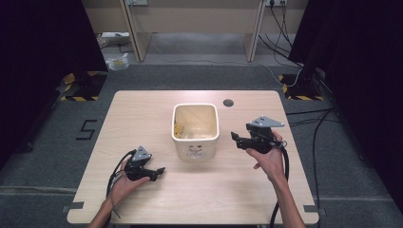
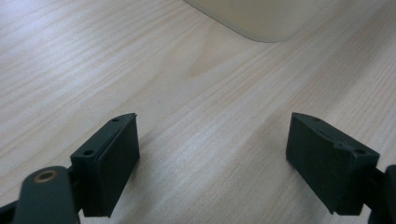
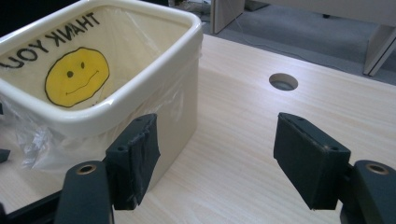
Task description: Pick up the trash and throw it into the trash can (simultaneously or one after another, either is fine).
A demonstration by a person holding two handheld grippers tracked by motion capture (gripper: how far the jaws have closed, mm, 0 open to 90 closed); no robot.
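Table [image 1: 199, 190]: pale wood, carrying all items listed; a round cable hole [image 1: 228, 102] lies beyond the bin, toward its right rear corner. Bin [image 1: 195, 129]: cream, square with rounded corners, upright at the middle of the table; serves as landmark for all places below. Bag [image 3: 70, 74]: thin clear plastic liner printed with a yellow smiley and "THANK YOU", already inside the bin, its edge folded over the rim and hanging loose and crumpled down the outer wall. Judged state of work: liner is in and draped, but not smoothed or tucked; fitting appears largely done, tidying of the overhang left. Right gripper [image 1: 236, 137]: held in the person's hand just right of the bin, near its right wall, apart from it; jaws well open, nothing between the pads. Left gripper [image 1: 160, 170]: low over the table, in front of the bin and to its left, apart from it; jaws wide open, holding nothing.
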